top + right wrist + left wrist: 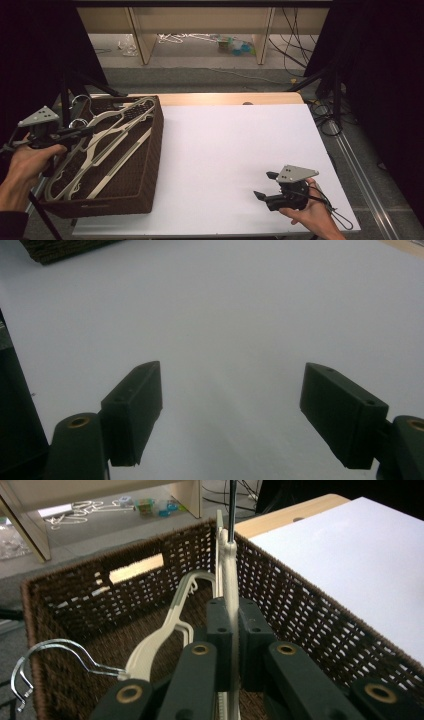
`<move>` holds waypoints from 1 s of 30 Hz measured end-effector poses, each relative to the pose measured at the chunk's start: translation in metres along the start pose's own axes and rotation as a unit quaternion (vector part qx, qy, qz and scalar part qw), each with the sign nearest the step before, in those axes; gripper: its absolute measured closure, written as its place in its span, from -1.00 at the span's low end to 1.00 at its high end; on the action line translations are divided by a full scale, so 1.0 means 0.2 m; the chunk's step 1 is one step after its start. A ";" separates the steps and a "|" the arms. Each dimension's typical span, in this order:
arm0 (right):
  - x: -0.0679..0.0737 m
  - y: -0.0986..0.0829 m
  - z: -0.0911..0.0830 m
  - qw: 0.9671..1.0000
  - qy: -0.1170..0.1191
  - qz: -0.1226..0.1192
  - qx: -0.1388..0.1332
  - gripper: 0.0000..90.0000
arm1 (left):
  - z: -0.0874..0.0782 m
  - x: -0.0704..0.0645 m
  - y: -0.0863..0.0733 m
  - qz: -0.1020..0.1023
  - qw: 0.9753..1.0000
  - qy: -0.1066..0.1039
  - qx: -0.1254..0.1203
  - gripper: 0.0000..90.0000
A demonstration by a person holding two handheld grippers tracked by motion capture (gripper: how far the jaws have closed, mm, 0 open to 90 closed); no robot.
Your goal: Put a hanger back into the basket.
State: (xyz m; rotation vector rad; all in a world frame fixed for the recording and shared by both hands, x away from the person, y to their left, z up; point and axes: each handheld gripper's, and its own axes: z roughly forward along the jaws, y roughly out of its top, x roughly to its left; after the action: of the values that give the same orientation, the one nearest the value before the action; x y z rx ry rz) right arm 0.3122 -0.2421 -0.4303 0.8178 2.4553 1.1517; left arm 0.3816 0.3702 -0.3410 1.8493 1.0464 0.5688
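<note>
The white table carries no hanger yet, so the work looks barely begun. Several hangers lie in the wicker basket at its left edge. The left claw pinches one cream hanger over the basket; the right claw gapes wide, holding nothing.

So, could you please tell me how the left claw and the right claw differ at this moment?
The left claw is shut on a cream hanger; the right claw is open and holds nothing. The left claw sits over the wicker basket; the right claw hovers above the white table, well apart from the basket. Both have black jaws and are hand-held.
</note>
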 end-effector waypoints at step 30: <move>0.00 0.00 0.01 1.000 0.000 -0.001 0.001 -0.42 | 0.19 0.08 -0.20 -0.037 0.997 0.031 0.068 0.84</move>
State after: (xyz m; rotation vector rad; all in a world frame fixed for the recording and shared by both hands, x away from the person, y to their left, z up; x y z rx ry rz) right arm 0.3126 -0.2416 -0.4312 0.8163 2.4561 1.1485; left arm 0.4013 0.3743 -0.3952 1.9118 1.2144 0.5254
